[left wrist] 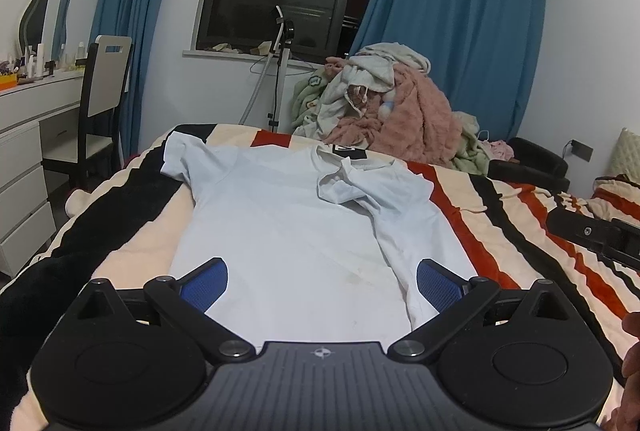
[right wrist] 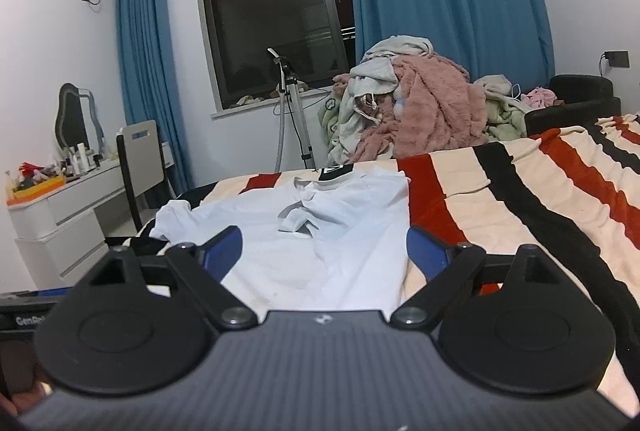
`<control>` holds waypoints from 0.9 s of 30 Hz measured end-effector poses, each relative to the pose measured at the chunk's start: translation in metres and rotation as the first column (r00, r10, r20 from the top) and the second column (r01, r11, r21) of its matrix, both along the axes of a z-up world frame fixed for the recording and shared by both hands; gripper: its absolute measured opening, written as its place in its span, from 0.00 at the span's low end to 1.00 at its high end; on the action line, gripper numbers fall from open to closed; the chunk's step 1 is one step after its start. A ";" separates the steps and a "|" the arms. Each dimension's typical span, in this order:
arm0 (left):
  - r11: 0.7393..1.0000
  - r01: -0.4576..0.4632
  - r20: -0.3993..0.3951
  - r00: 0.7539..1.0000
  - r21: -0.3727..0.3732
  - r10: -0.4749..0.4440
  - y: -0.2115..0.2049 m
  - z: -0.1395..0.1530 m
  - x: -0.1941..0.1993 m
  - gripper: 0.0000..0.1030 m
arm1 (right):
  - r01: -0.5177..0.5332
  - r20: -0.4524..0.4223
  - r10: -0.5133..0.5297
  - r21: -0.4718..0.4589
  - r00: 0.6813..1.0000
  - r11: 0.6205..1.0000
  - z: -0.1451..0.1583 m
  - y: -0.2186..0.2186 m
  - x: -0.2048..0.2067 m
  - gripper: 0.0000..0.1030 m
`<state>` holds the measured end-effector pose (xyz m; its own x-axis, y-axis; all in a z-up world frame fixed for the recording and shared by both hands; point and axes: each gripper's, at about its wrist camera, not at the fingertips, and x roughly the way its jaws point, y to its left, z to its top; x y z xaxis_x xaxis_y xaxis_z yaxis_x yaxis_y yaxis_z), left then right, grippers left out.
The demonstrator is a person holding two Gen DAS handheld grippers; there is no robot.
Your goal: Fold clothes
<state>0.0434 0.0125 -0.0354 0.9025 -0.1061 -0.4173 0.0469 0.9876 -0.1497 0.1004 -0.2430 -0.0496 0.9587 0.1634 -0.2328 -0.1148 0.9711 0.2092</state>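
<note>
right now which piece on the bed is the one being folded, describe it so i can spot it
Find the striped blanket covering the bed. The pale blue t-shirt lies spread flat on it, one sleeve folded inward. Unlike the heaped pink and green laundry pile behind, it lies alone and smooth.

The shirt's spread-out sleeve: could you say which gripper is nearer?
Left. The left gripper sits over the hem, below the sleeve; the right gripper is at the shirt's opposite edge.
</note>
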 end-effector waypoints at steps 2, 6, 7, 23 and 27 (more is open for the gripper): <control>1.000 -0.002 -0.002 1.000 0.000 0.002 0.000 -0.001 0.000 0.99 | 0.010 -0.001 -0.010 0.002 1.000 1.000 0.000 0.000 0.000 0.88; 1.000 -0.014 -0.027 1.000 -0.022 0.014 0.003 -0.006 0.006 0.99 | 0.023 -0.029 -0.023 0.018 0.999 1.000 0.017 0.003 0.019 0.88; 0.999 -0.021 -0.040 0.999 -0.034 0.020 0.005 -0.008 0.010 0.99 | 0.028 -0.034 -0.027 0.023 0.999 0.999 0.024 0.004 0.026 0.88; 0.910 -0.338 -0.178 0.937 -0.240 0.301 0.097 -0.055 0.202 0.96 | -0.017 -0.161 0.027 0.064 0.987 0.998 -0.028 -0.008 0.097 0.88; 0.901 -0.380 -0.124 0.924 -0.210 0.361 0.124 -0.076 0.260 0.95 | -0.009 -0.176 0.026 0.098 0.984 0.995 -0.039 -0.007 0.115 0.88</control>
